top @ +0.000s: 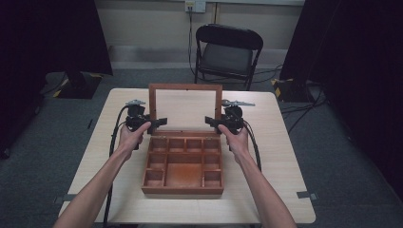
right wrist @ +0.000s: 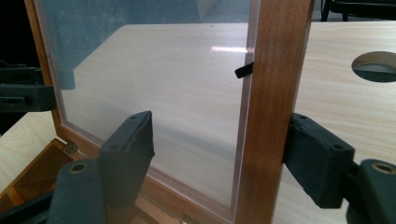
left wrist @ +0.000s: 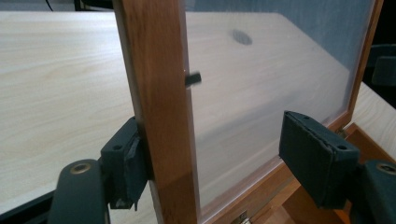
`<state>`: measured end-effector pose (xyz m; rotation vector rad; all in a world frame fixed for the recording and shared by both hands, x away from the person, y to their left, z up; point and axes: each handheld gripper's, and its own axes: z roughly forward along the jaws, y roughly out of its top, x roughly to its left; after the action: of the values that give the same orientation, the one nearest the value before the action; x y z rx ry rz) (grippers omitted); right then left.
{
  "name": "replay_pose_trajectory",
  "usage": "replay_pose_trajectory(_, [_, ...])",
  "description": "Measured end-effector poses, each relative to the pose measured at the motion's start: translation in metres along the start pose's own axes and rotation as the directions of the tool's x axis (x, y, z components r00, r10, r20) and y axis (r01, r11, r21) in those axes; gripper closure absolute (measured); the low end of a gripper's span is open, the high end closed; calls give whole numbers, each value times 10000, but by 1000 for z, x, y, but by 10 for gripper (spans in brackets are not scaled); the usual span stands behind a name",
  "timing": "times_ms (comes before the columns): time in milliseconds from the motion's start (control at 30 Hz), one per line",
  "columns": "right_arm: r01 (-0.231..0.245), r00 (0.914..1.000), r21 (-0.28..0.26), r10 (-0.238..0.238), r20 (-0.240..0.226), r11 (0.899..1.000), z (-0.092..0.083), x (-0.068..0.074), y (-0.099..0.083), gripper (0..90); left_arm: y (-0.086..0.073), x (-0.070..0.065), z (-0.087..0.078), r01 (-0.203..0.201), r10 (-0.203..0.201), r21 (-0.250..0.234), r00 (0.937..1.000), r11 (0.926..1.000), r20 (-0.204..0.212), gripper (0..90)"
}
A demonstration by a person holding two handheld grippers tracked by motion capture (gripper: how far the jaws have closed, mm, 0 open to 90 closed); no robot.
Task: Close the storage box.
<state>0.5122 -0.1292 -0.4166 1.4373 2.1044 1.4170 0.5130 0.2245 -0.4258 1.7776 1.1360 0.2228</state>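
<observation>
A brown wooden box (top: pixel 183 190) with several empty compartments sits mid-table, its lid (top: pixel 185 87) raised upright on hinges; the lid frames a clear pane (top: pixel 185 110). My left gripper (top: pixel 161 121) is at the lid's left rail (left wrist: pixel 159 93). In the left gripper view (left wrist: pixel 212 140), one pad touches the rail's outer edge and the other stands apart in front of the pane. My right gripper (top: pixel 210 120) mirrors this at the right rail (right wrist: pixel 273 93). In the right gripper view (right wrist: pixel 219 133), one pad rests by the outer edge and the other hangs free before the pane. Both are open.
The light wooden table (top: pixel 280 161) has bare room on both sides of the box and a round hole (right wrist: pixel 376 66) near its far right. A black folding chair (top: pixel 228 52) stands behind it. Small black tabs (left wrist: pixel 193 78) hold the pane.
</observation>
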Motion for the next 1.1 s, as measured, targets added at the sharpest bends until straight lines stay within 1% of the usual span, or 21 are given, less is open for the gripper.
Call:
replay_pose_trajectory(33, [21,10000,-14,-21,-4,10000,0,1,0,271,1,0,-1,-80,80,-15,10000,10000,0,276])
replay_pose_trajectory(133, [84,10000,-21,-84,-1,10000,-3,4,1,276,4,-2,-5,-121,120,-123,9999,9999,-110,317])
replay_pose_trajectory(167, [84,10000,-21,-84,-1,10000,-3,4,1,276,4,-2,-6,-224,223,-79,9996,9997,-167,317])
replay_pose_trajectory(233, [45,10000,15,-45,-44,10000,-4,4,3,282,5,-3,-7,-180,179,-127,9998,9998,-81,326])
replay_pose_trajectory(333, [71,10000,-38,-70,14,10000,-6,7,4,278,5,-5,-9,-212,210,-190,9997,9996,-80,326])
replay_pose_trajectory(400, [69,10000,-50,-69,12,10000,-7,7,4,280,6,-7,-11,-337,336,-182,9994,9993,-62,326])
replay_pose_trajectory(433, [69,10000,-50,-69,12,10000,-7,7,4,280,6,-7,-11,-337,336,-182,9994,9993,-62,327])
replay_pose_trajectory(500, [193,9998,10,-193,-1,9998,-8,8,5,283,7,-8,-13,-383,383,-159,9993,9991,-18,327])
replay_pose_trajectory(567, [385,9993,85,-385,16,9992,-12,11,7,279,8,-10,-15,-471,470,-204,9989,9987,-39,331])
replay_pose_trajectory(600, [418,9991,119,-418,31,9991,-14,12,7,279,8,-12,-15,-538,535,-272,9985,9982,-113,340])
replay_pose_trajectory(633, [370,9993,93,-370,15,9993,-15,12,7,280,8,-12,-15,-538,535,-272,9985,9982,-113,344])
replay_pose_trajectory(733, [291,9996,-15,-291,-61,9996,-19,12,8,281,8,-14,-16,-702,701,-220,9975,9973,-83,347])
replay_pose_trajectory(767, [299,9995,-64,-300,-109,9995,-22,12,7,275,9,-16,-17,-682,680,-251,9977,9974,-83,349])
replay_pose_trajectory(833, [307,9994,-108,-308,-135,9995,-23,13,6,274,9,-17,-19,-797,796,-283,9968,9964,-52,353])
replay_pose_trajectory(900, [398,9990,-121,-401,-193,9991,-26,15,5,283,9,-17,-22,-844,844,-413,9964,9956,-14,373])
replay_pose_trajectory(933, [403,9989,-153,-406,-242,9991,-28,16,5,284,10,-18,-26,-750,761,-651,9970,9951,134,373])
replay_pose_trajectory(1000, [328,9990,-205,-334,-290,9993,-29,16,5,289,10,-19,-27,-757,770,-725,9969,9945,159,374])
replay_pose_trajectory(1033, [269,9991,-253,-277,-323,9993,-30,16,5,295,10,-20,-28,-828,838,-716,9964,9940,117,374])
replay_pose_trajectory(1100, [323,9989,-294,-333,-332,9990,-32,16,4,305,10,-22,-29,-840,851,-763,9963,9935,118,373])
